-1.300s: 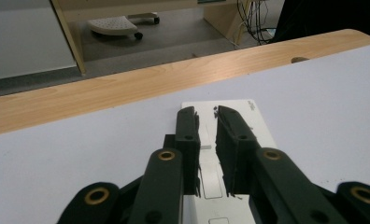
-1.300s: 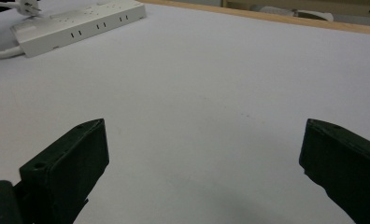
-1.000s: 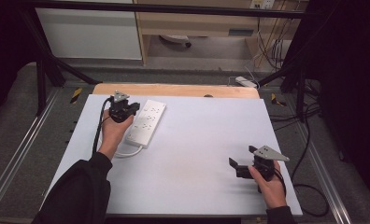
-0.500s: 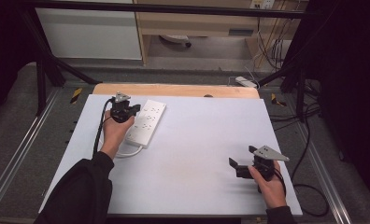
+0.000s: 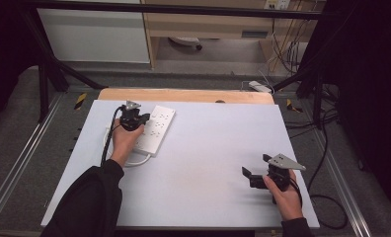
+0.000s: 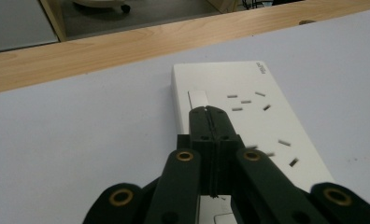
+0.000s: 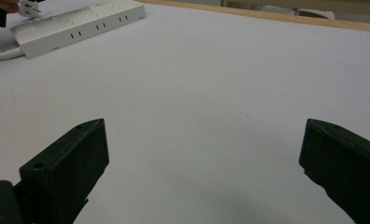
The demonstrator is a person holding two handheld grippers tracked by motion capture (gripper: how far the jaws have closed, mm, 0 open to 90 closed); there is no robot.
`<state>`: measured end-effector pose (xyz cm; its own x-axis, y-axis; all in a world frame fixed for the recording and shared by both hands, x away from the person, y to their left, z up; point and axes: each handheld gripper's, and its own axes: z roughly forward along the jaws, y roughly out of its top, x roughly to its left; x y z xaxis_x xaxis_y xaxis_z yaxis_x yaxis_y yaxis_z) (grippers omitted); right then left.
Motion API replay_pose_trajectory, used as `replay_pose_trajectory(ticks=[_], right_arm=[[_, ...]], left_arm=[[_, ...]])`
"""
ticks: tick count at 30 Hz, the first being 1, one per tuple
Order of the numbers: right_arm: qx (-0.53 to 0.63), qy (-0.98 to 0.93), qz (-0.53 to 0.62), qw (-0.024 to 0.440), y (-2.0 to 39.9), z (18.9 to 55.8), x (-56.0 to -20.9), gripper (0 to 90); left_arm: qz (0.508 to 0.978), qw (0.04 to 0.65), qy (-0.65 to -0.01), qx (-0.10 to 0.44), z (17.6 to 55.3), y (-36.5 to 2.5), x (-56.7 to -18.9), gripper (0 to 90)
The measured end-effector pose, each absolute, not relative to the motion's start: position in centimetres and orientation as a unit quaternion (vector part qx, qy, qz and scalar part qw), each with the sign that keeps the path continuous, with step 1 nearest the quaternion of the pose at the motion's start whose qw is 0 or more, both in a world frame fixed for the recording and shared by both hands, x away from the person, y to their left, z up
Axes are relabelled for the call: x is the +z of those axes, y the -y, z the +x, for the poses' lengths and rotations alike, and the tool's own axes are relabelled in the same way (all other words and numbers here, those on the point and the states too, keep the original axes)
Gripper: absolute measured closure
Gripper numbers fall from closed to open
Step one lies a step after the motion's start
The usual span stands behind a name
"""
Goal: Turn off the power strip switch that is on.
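White power strip (image 6: 248, 112) lies directly under the left gripper (image 6: 209, 111), whose jaws are pressed fully together, empty, tips over the strip's switch (image 6: 198, 99). Right gripper (image 5: 250, 177), jaws spread wide and empty, rests well apart, across the table (image 5: 208, 163).

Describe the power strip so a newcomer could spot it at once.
Start at the white table and go to its far left part. The power strip lies flat there under the shut left gripper: a long white block with rows of socket slots.
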<state>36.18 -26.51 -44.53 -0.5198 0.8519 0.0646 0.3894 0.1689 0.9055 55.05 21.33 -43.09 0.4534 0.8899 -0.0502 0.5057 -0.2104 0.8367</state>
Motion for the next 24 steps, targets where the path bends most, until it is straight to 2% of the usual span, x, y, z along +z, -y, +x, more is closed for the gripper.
replay_pose_trajectory(ticks=[24], right_arm=[[0.483,-0.726,0.429,0.236,26.53,36.17,-44.56,1.9]], left_arm=[[0.752,0.416,-0.456,0.232,55.57,-20.96,-44.02,90.0]])
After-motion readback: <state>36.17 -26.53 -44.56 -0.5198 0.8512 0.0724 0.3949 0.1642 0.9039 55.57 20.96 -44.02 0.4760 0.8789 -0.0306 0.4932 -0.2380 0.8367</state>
